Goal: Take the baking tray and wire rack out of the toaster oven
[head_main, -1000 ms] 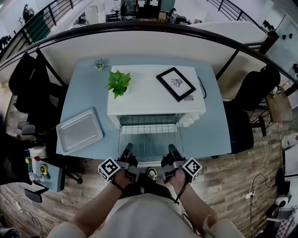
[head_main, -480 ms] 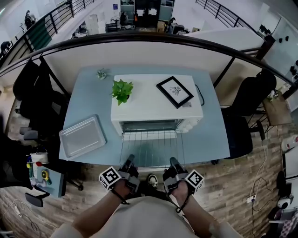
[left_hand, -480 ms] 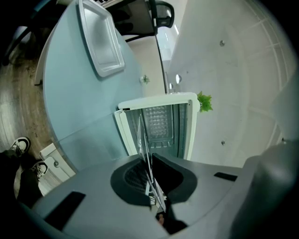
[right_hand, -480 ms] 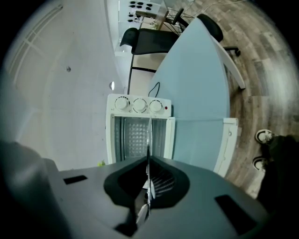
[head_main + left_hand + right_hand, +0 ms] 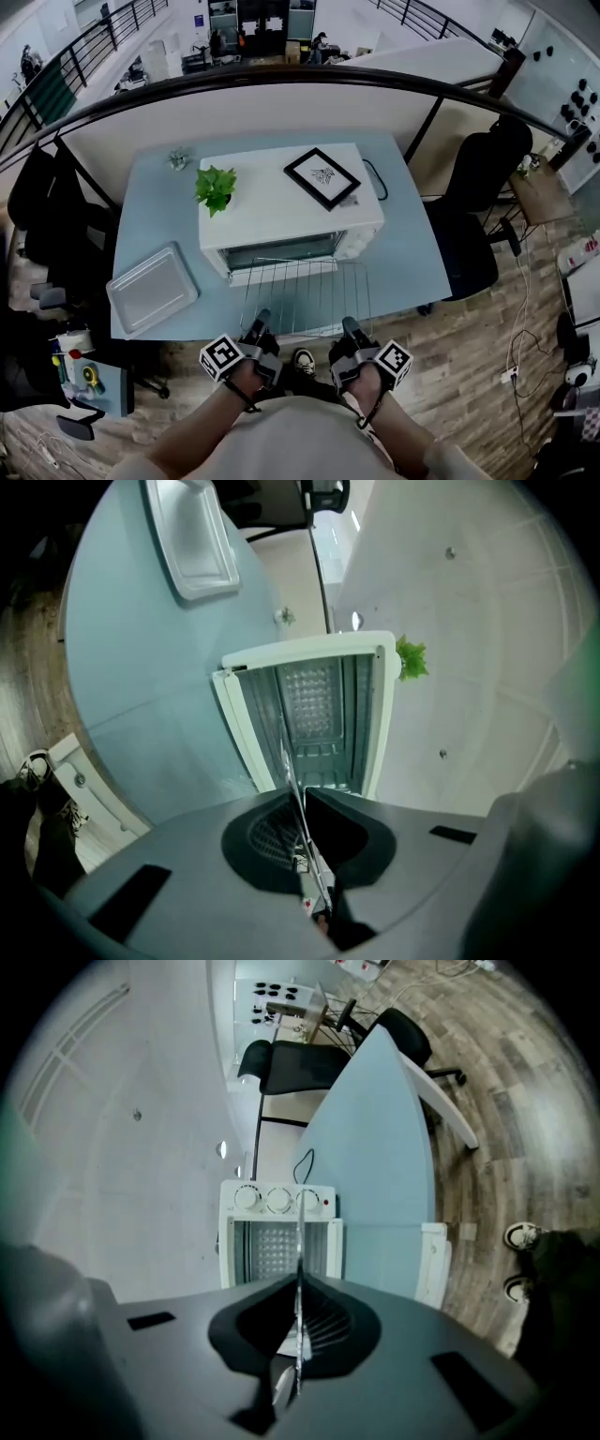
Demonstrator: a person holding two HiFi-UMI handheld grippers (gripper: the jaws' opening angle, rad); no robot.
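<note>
Left gripper [image 5: 259, 321] and right gripper [image 5: 349, 326] held out front, side by side — both clamped tight.

On the table [image 5: 412, 253] stands the toaster oven [image 5: 281, 211], plant [image 5: 215, 187] and frame [image 5: 322, 177] atop. The baking tray [image 5: 150, 289] lies left, the wire rack [image 5: 302, 295] in front.

No legible text; label [image 5: 349, 200] beside framed picture [image 5: 322, 177] (atop toaster oven [image 5: 272, 214]) too small.

I see a pale blue table [image 5: 412, 253] on wood-plank floor [image 5: 487, 375], 1 black chair [image 5: 473, 183] beside it, curved black railing [image 5: 281, 75] behind.
</note>
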